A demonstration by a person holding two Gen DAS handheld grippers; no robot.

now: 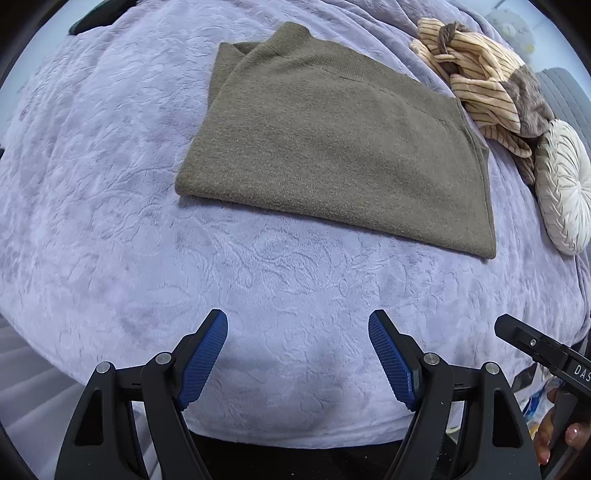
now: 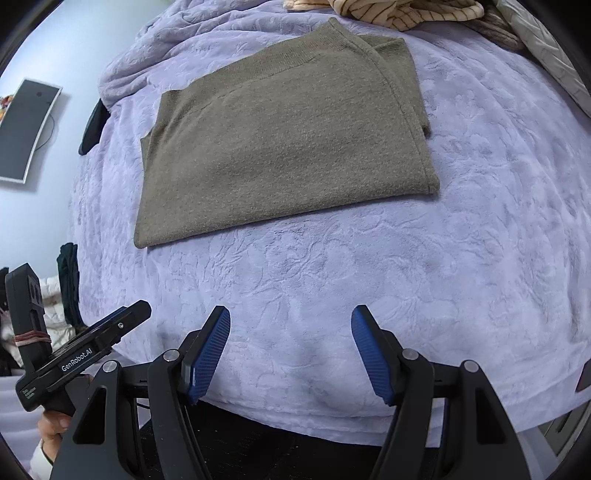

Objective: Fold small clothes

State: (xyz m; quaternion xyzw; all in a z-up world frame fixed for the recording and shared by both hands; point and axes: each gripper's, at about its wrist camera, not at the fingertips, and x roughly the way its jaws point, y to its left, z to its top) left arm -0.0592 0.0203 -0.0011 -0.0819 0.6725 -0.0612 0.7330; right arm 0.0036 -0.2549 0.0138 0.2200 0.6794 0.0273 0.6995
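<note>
Both tools, left (image 1: pixel 297 354) and right (image 2: pixel 290 350), gaping, empty. Risk: snagging lavender blanket (image 1: pixel 277 280) while grabbing folded olive sweater (image 1: pixel 332 147).

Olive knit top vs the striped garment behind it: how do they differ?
The olive knit top is plain; the striped garment is tan with dark stripes and grey patches. The olive knit top lies folded flat in a neat shape; the striped garment sits crumpled in a heap. Both rest on the lavender blanket, and neither is held.

Striped garment (image 2: pixel 388 13) cut off above
</note>
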